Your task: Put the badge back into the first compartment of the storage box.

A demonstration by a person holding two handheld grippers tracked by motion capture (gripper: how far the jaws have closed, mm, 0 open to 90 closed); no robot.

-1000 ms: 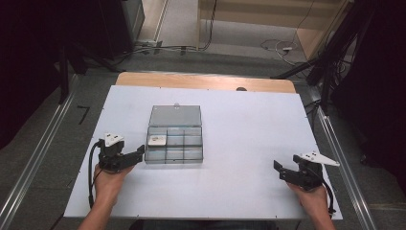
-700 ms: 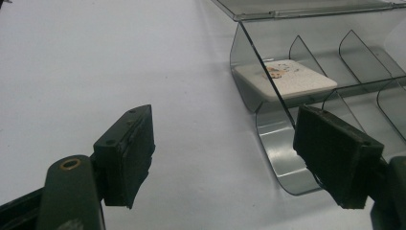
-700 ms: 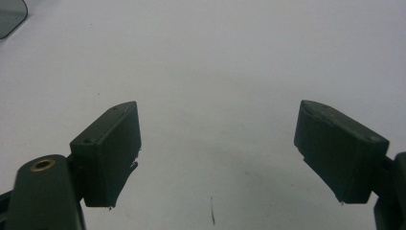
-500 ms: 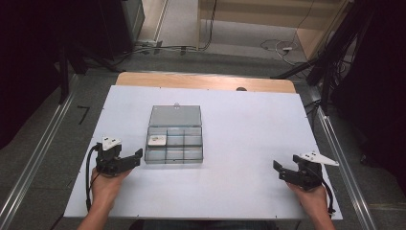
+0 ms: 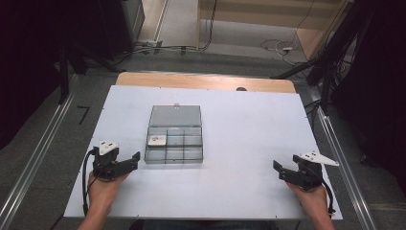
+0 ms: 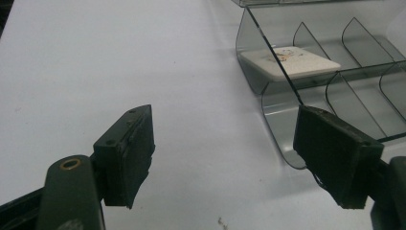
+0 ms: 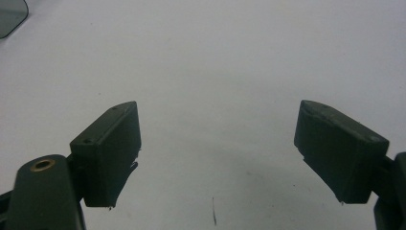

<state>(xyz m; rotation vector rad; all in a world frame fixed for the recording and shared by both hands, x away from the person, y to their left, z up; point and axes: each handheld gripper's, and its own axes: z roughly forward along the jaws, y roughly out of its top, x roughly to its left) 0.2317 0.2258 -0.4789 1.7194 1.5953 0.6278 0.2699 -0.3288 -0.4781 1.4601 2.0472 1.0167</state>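
Tile boxed, lid undone.
Your left gripper (image 5: 135, 158) and right gripper (image 5: 277, 166) fingers stand apart, empty; organizer box (image 5: 174, 135) awaits closing, tile (image 5: 157, 140) inside.

The box (image 5: 174, 135) sat open near the middle of the table (image 5: 249, 124), a clear grey plastic organiser with its lid (image 5: 175, 115) laid back flat on the far side. Thin curved dividers split it into a grid of small compartments. A tile (image 5: 157, 140), white and square with rounded corners and a faint print on top, lay flat in the box's left-hand compartment of the middle row, close against the outer wall.
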